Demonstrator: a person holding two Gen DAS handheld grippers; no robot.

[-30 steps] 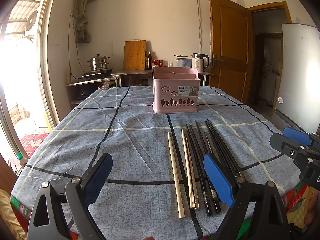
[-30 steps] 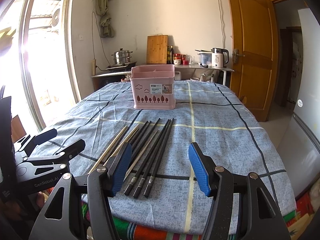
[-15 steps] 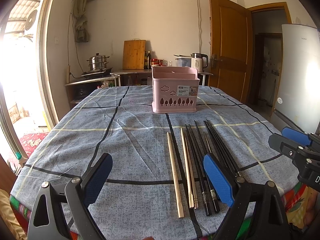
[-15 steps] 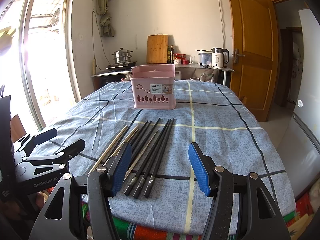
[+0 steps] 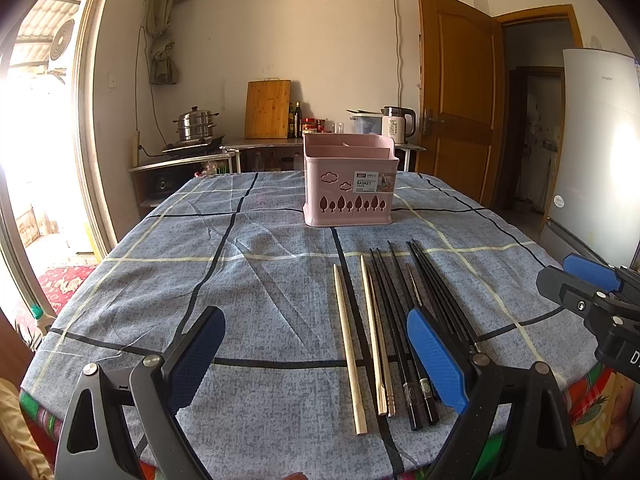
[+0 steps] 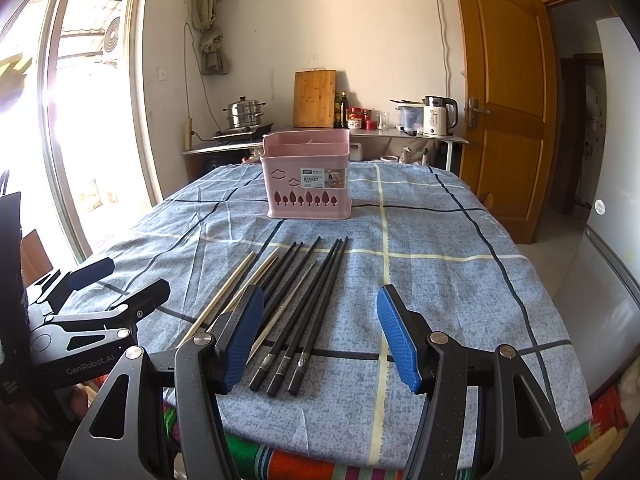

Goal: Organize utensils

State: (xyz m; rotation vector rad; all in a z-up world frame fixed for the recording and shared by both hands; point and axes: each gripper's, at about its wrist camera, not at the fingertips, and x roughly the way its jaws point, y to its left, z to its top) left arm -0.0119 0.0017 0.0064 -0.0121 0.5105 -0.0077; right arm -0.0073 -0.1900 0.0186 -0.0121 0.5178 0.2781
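Observation:
A pink utensil basket (image 5: 349, 182) (image 6: 307, 176) stands upright at the far middle of the table. Several black chopsticks (image 5: 404, 312) (image 6: 312, 304) and pale wooden chopsticks (image 5: 349, 344) (image 6: 228, 296) lie side by side on the blue checked tablecloth (image 5: 260, 280) near the front edge. My left gripper (image 5: 316, 360) hovers open over the front edge, its right pad above the black chopsticks. Over the black chopsticks' handle ends, my right gripper (image 6: 320, 336) is open with nothing between its fingers. Each gripper shows at the side of the other's view.
A counter against the back wall holds a steel pot (image 5: 196, 124), a cutting board (image 5: 267, 110), bottles and a kettle (image 5: 396, 122). A wooden door (image 5: 456, 92) and a white fridge (image 5: 596, 152) stand to the right. A bright glass door is on the left.
The left wrist view has shifted very slightly. Both grippers stay open and the chopsticks and basket have not moved.

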